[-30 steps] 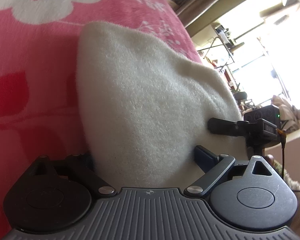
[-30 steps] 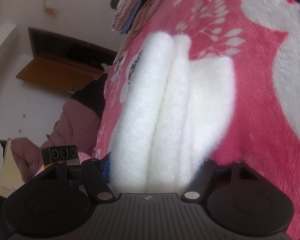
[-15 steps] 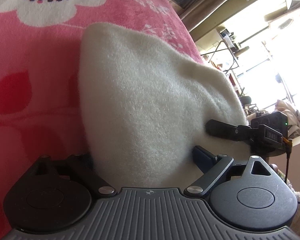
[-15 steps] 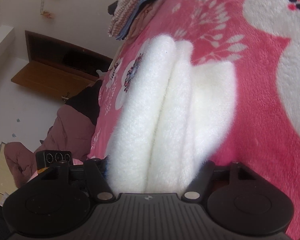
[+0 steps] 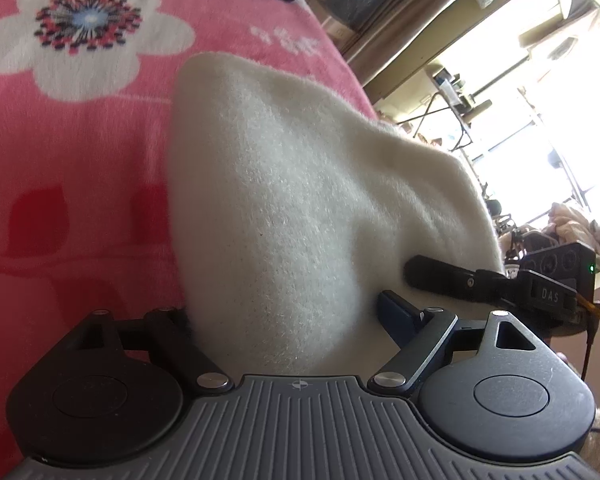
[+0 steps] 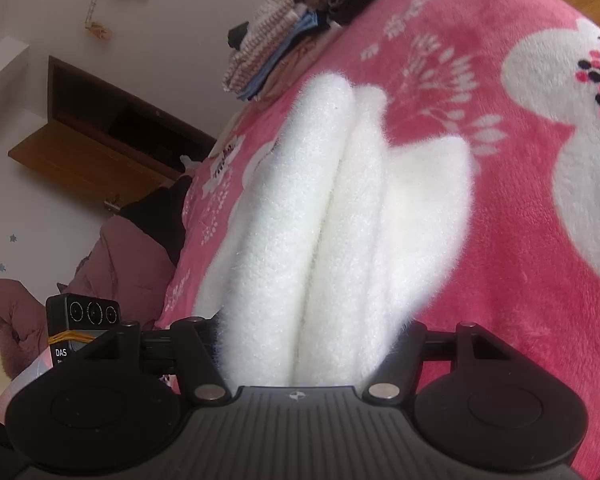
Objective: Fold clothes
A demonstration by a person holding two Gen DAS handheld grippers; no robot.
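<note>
a pink flowered blanket [image 6: 512, 240] fills the view; a heap of clothes [image 6: 300, 28] sits at its far edge, a wooden shelf [image 6: 88, 140] beyond it.

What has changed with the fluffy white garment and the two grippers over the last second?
Both grippers have lifted: more of the pink flowered blanket shows beyond the folded fluffy white garment in both views. The left gripper jaws are closing on the garment bundle between them; the right gripper keeps its fold between its jaws. Nothing was let go. The pile of folded clothes stays put.
</note>
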